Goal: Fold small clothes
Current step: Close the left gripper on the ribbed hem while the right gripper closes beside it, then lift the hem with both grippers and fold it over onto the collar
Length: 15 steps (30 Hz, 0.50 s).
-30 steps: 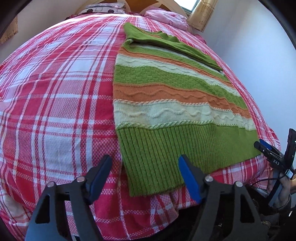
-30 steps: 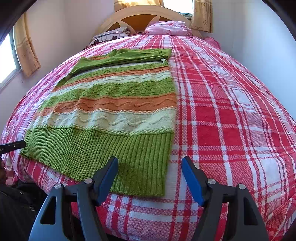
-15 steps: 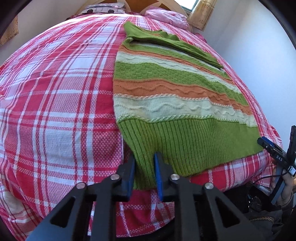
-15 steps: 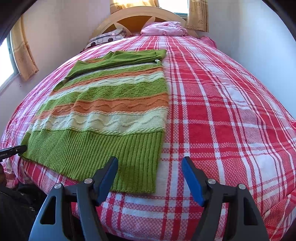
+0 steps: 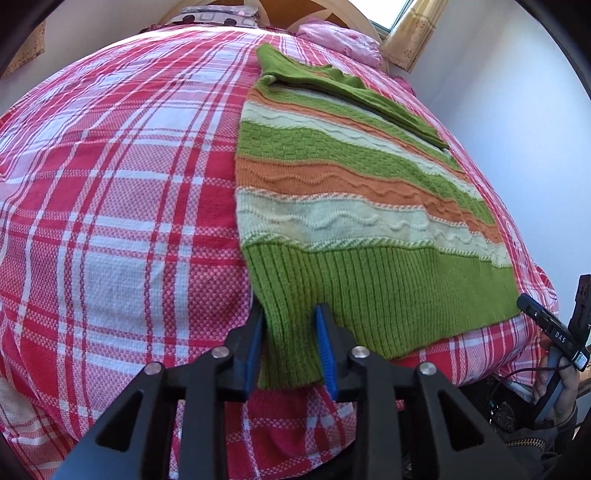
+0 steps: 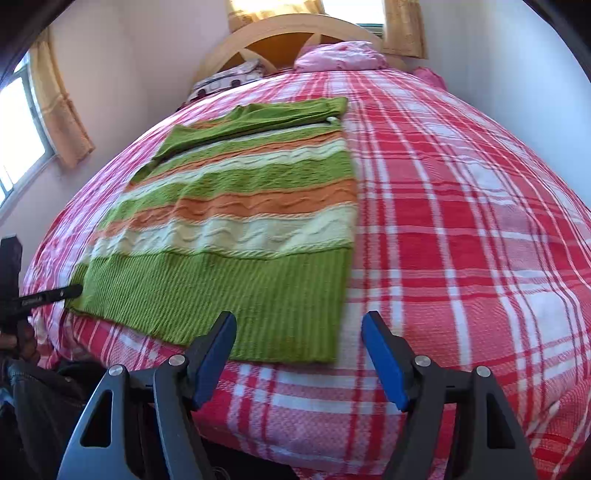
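Note:
A knitted sweater (image 5: 351, 206) with green, orange and cream stripes lies flat on the bed, its sleeves folded across the far end. My left gripper (image 5: 290, 325) is shut on the near left corner of its green ribbed hem. In the right wrist view the sweater (image 6: 251, 221) lies to the left, and my right gripper (image 6: 299, 332) is open with its blue pads either side of the hem's near right corner, just short of it. The left gripper's tip (image 6: 55, 293) shows at the hem's far corner there.
The bed (image 5: 110, 184) has a red and white plaid cover. Pink bedding (image 6: 340, 55) and a patterned pillow (image 6: 225, 77) lie by the wooden headboard (image 6: 288, 33). Walls stand close on both sides. The bed's front edge drops off just below both grippers.
My left gripper went forward and closed on the hem corner, which now sits pinched between its pads. My right gripper stayed open and came closer to the hem's other corner.

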Each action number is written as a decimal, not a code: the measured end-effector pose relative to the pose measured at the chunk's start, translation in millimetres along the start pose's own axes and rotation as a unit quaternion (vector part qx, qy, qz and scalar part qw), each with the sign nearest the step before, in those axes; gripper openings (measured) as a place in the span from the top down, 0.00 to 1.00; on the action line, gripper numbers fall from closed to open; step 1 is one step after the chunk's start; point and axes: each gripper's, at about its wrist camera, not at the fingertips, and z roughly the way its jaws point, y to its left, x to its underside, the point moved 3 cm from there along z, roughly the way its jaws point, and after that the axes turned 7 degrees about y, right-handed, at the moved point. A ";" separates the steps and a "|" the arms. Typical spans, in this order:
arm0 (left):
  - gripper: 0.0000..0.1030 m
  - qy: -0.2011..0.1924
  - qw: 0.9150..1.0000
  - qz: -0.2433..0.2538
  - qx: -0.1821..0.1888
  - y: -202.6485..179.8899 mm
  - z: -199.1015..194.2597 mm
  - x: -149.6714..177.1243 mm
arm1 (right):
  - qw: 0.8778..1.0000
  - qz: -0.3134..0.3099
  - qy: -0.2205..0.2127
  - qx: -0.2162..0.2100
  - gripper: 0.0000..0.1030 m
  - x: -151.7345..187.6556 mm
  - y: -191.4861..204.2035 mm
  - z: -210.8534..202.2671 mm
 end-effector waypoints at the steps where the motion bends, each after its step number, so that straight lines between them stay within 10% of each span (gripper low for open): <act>1: 0.85 -0.002 1.000 0.004 0.007 -1.5 -0.5 -0.4 | 1.000 -0.008 0.000 0.007 0.47 1.0 2.2 0.6; 3: 0.87 -0.008 1.000 0.011 0.007 -3.7 -3.2 0.3 | 1.000 -0.013 -0.001 -0.004 0.88 1.7 1.3 0.4; 9: 0.90 -0.038 0.998 0.000 0.052 -3.4 -28.2 -8.2 | 0.990 0.029 -0.101 -0.091 0.93 -8.0 -11.7 -44.0; 15: 0.90 -0.085 0.993 0.017 0.081 -10.6 -59.7 -20.5 | 0.985 0.058 -0.108 -0.120 0.94 -12.6 -17.6 -46.2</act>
